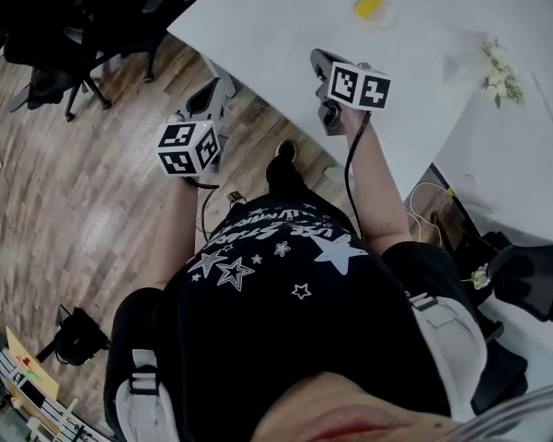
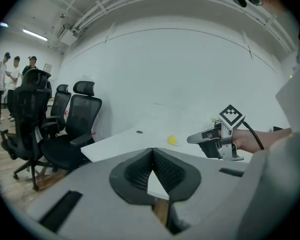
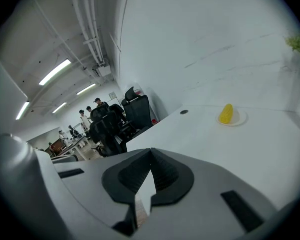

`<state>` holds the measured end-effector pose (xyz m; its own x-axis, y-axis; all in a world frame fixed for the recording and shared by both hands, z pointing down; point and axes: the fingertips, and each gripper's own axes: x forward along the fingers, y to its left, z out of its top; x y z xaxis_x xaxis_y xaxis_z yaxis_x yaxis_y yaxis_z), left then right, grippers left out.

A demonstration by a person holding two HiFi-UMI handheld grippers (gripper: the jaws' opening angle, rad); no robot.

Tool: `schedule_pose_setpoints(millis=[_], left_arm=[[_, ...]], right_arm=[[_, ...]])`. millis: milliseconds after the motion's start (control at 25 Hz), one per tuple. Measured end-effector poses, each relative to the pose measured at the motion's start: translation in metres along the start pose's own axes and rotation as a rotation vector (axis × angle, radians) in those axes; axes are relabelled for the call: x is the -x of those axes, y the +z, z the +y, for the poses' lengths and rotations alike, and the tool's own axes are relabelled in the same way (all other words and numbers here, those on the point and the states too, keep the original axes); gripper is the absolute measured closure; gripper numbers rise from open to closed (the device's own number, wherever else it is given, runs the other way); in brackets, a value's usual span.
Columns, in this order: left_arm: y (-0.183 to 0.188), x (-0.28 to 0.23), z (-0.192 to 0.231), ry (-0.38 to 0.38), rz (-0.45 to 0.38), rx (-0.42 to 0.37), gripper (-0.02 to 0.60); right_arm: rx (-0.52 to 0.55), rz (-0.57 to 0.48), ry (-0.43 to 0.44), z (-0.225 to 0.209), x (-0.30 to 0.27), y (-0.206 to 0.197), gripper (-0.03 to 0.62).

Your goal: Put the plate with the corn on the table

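Left gripper: fingers shut tip to tip, nothing between them. It hung over the wood floor, short of the plate and off the surface. Right gripper: fingers also pressed together, empty, over the surface's near edge and closer to the plate. The plate sat on the surface well beyond both grippers, with the corn lying on it. What looked like a flower sprig lay right of the plate. Office chairs stood left of the plate, past the surface's corner.
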<state>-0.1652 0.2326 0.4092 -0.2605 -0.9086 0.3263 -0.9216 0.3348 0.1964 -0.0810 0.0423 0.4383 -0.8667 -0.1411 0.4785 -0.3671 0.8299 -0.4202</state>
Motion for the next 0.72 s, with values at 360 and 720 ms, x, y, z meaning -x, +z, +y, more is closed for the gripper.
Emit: schedule_pose_setpoints(millis=[360, 720], left_arm=[[-0.039, 0.107, -0.003, 0.036, 0.0, 0.021, 0.575], [-0.069, 0.156, -0.029, -0.016, 0.012, 0.046, 0.575]], right_arm=[[0.062, 0.023, 0.025, 0.075, 0.05, -0.063, 0.588], [0.14, -0.014, -0.007, 0.107, 0.107, -0.099, 0.588]])
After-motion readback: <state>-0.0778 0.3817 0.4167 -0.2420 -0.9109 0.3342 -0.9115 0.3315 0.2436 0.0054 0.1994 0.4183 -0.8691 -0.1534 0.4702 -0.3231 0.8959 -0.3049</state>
